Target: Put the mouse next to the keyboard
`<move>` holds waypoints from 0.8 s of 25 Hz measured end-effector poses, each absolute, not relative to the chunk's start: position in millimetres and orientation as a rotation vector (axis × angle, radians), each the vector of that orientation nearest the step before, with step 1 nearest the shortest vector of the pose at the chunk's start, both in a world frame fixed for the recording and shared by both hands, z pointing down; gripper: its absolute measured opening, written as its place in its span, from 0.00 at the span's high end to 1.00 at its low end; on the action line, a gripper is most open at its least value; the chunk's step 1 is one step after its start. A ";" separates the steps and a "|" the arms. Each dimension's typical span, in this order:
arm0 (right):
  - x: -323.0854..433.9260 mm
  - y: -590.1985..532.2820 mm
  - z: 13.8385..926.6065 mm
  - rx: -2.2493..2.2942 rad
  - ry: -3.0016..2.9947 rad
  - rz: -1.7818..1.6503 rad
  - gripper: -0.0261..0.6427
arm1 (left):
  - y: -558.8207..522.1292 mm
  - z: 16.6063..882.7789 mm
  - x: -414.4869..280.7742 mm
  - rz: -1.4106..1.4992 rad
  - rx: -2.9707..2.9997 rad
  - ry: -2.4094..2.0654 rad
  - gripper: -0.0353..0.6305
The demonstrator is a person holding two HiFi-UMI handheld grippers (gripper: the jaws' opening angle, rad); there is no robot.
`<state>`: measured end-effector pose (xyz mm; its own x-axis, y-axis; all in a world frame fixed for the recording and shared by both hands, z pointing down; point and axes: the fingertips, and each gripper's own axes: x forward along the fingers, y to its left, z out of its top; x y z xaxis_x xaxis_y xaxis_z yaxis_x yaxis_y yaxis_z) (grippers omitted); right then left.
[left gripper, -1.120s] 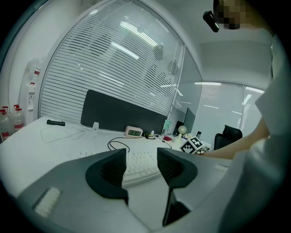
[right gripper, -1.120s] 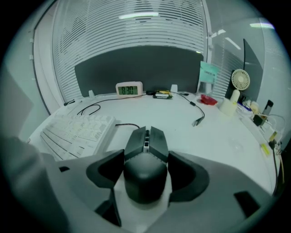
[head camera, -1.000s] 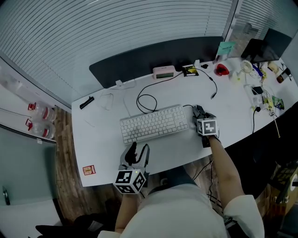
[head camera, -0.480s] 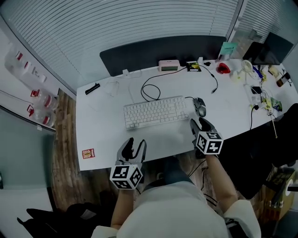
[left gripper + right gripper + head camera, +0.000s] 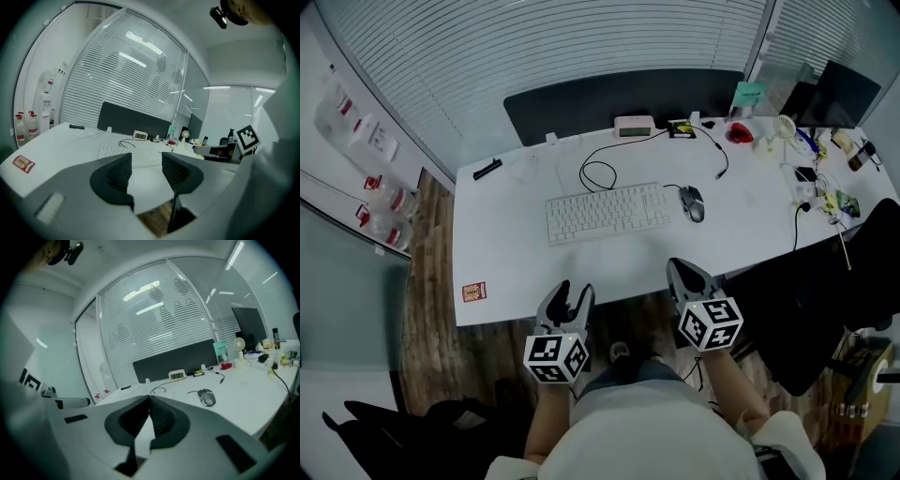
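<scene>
White desk [image 5: 508, 274] on wood floor [image 5: 431, 281], blinds [image 5: 581, 47] behind.

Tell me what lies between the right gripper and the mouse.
Only bare white desk: in the head view nothing sits between the right gripper, whose jaws have just closed on nothing, and the mouse.

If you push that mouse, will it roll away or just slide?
Probably slide: the mouse sits low and flat on the smooth desk. It looks small beside the keyboard, so likely light. A thin cord seems to leave it and might tug back.
</scene>
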<state>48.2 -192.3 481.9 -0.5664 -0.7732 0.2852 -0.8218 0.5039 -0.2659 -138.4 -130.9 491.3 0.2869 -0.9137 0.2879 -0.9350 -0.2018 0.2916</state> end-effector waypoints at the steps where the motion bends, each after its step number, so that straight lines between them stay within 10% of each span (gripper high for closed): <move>1: 49.1 -184.9 478.0 1.380 -2.622 0.548 0.96 | -125.8 491.1 -134.8 0.073 2.155 -1.666 0.65; 20: 109.8 -26.5 436.5 1.118 -2.764 0.298 0.96 | 28.7 465.0 -48.3 0.071 2.078 -1.856 0.93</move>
<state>109.8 -26.5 436.5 -0.7125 -0.6704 0.2072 -0.6992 0.7033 -0.1284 -48.3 28.7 465.0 0.1394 -0.9533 0.2679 -0.9709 -0.0784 0.2263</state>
